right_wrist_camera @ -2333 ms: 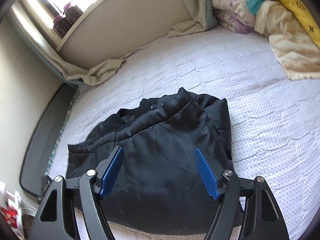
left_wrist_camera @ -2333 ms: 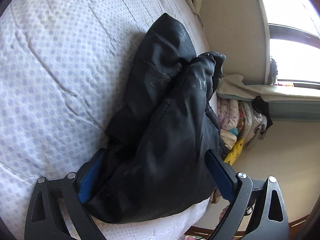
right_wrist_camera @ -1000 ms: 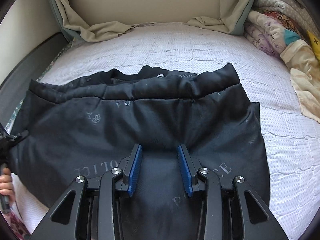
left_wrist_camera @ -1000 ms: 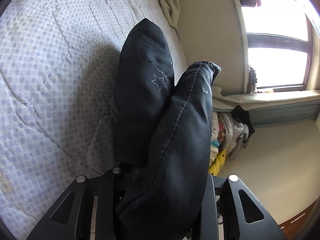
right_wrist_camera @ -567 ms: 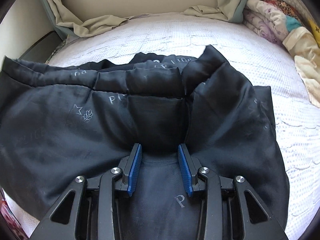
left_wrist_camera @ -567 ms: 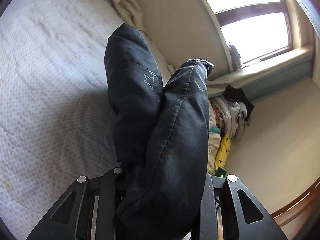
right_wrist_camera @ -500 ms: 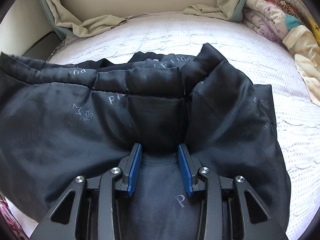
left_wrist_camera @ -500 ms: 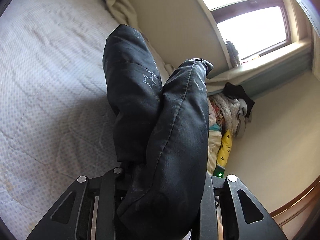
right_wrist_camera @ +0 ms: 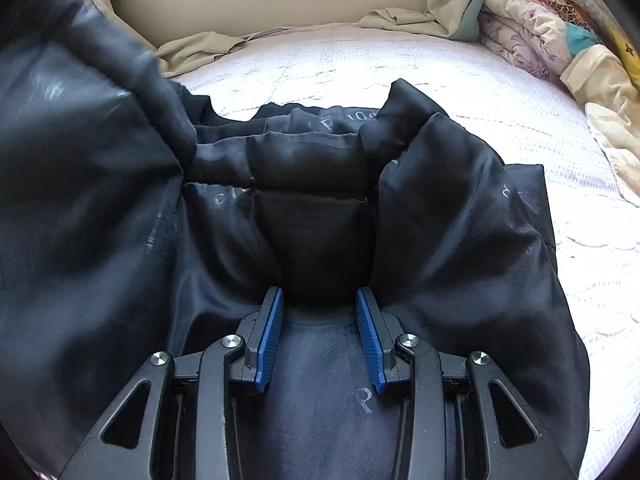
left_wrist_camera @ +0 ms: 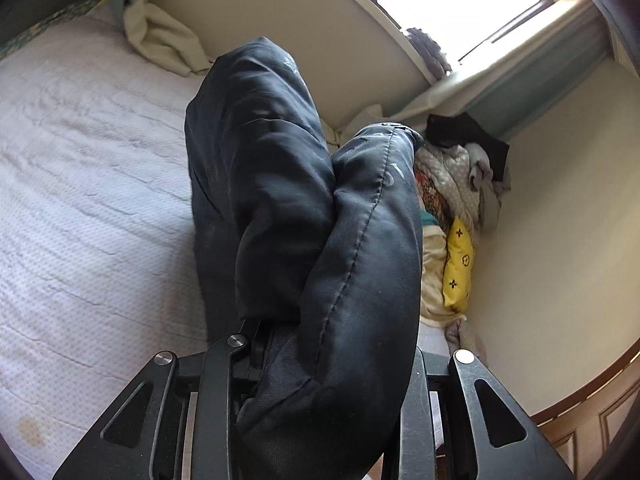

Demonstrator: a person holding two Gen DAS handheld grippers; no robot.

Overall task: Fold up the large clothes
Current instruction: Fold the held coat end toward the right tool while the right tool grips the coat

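Left wrist view: the left gripper (left_wrist_camera: 320, 360) is clamped narrowly on a thick bunch of the black padded jacket (left_wrist_camera: 280, 184), which rises before it, lifted above the white quilted bed (left_wrist_camera: 80, 200). Right wrist view: the right gripper (right_wrist_camera: 320, 320), jaws narrow, pinches the jacket (right_wrist_camera: 460, 240), which spreads ahead over the bed's (right_wrist_camera: 520, 120) near edge, its left side raised.

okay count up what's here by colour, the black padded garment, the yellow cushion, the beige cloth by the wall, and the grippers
Black padded garment: 1
Yellow cushion: 1
Beige cloth: 1
Grippers, both clamped on the garment: 2, left gripper and right gripper
Total: 5
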